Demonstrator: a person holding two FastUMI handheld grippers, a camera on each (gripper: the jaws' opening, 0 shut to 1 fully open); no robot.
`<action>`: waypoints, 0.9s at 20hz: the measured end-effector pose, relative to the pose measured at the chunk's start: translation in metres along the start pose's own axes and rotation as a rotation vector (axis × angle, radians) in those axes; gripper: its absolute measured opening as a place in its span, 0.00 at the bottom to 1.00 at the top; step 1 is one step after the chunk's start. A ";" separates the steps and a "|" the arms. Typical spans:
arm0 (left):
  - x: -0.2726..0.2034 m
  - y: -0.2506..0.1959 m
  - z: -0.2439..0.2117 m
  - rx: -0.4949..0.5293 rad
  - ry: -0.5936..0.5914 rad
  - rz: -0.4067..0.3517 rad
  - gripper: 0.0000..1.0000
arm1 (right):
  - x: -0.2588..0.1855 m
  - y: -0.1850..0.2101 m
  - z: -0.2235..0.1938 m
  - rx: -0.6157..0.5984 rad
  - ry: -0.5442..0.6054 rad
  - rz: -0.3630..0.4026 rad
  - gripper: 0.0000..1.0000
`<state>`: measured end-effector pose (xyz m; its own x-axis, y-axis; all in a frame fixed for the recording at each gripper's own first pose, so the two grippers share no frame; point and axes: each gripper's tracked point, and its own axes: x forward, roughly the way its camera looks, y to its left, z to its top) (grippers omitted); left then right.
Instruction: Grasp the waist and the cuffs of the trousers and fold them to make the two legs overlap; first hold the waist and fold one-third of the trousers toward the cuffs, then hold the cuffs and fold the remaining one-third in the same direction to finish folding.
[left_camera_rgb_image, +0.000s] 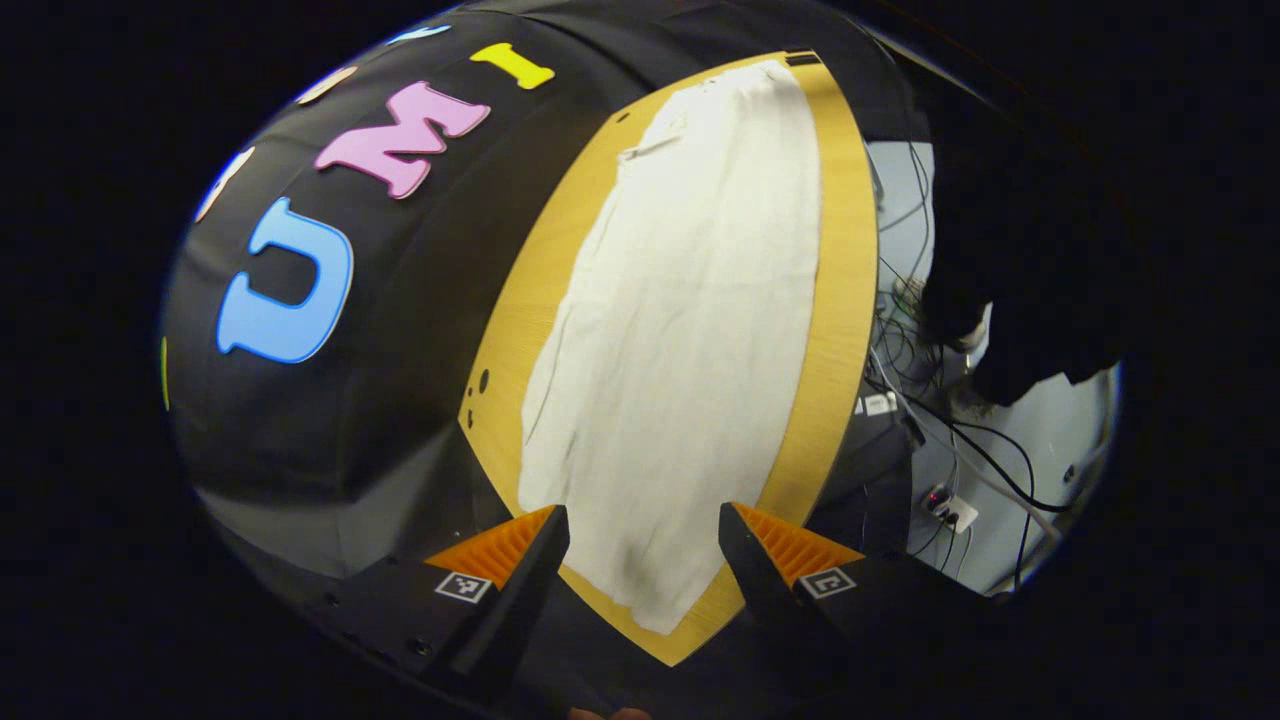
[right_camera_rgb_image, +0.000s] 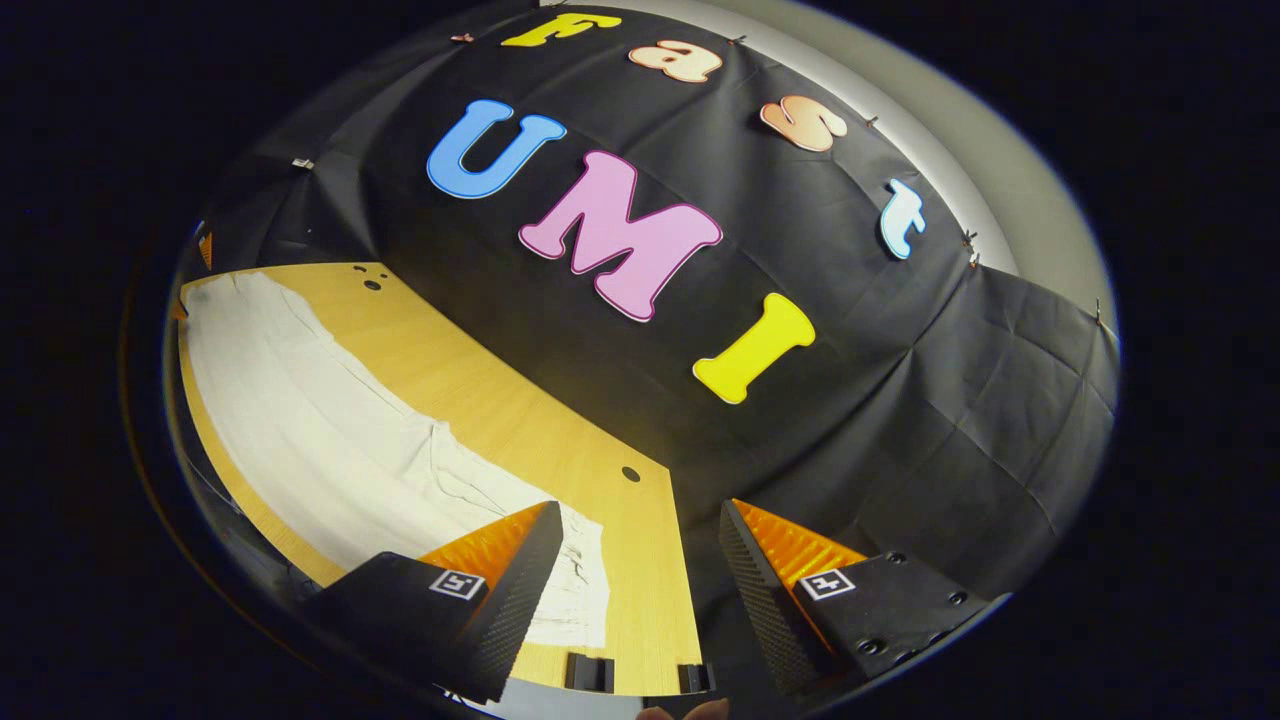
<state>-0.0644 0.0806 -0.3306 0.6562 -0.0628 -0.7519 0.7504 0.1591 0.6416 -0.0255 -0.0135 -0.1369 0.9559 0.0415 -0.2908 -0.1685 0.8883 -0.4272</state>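
White trousers (left_camera_rgb_image: 690, 300) lie flat in one long strip along the wooden table (left_camera_rgb_image: 850, 300). In the left gripper view the plain cuff end is nearest and the far end carries a pocket seam. My left gripper (left_camera_rgb_image: 642, 530) hovers open above the cuff end, cloth showing between its fingers, nothing held. In the right gripper view the trousers (right_camera_rgb_image: 330, 420) run away to the left, with the gathered waist (right_camera_rgb_image: 585, 575) nearest. My right gripper (right_camera_rgb_image: 640, 540) stands open over the table (right_camera_rgb_image: 520, 420) just right of the waist, holding nothing.
Black booth cloth (right_camera_rgb_image: 900, 400) backs the table on its long side. Cables and a power strip (left_camera_rgb_image: 950, 510) lie on the floor beyond the other long edge. Two black clamps (right_camera_rgb_image: 590, 672) sit on the table's end below my right gripper. Small holes (left_camera_rgb_image: 483, 381) mark the tabletop.
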 end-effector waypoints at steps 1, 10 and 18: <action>0.005 -0.005 -0.003 0.033 0.010 -0.020 0.95 | -0.001 0.000 -0.002 -0.007 0.002 0.001 0.98; 0.044 -0.009 -0.018 0.197 0.074 -0.108 0.91 | -0.001 -0.004 -0.013 -0.017 0.033 -0.003 0.98; 0.075 -0.002 -0.022 0.111 0.165 -0.210 0.51 | 0.003 -0.006 -0.032 -0.046 0.077 -0.003 0.98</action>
<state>-0.0185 0.0969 -0.3916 0.4704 0.0795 -0.8789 0.8787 0.0497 0.4748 -0.0295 -0.0332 -0.1631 0.9353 0.0022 -0.3537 -0.1785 0.8663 -0.4665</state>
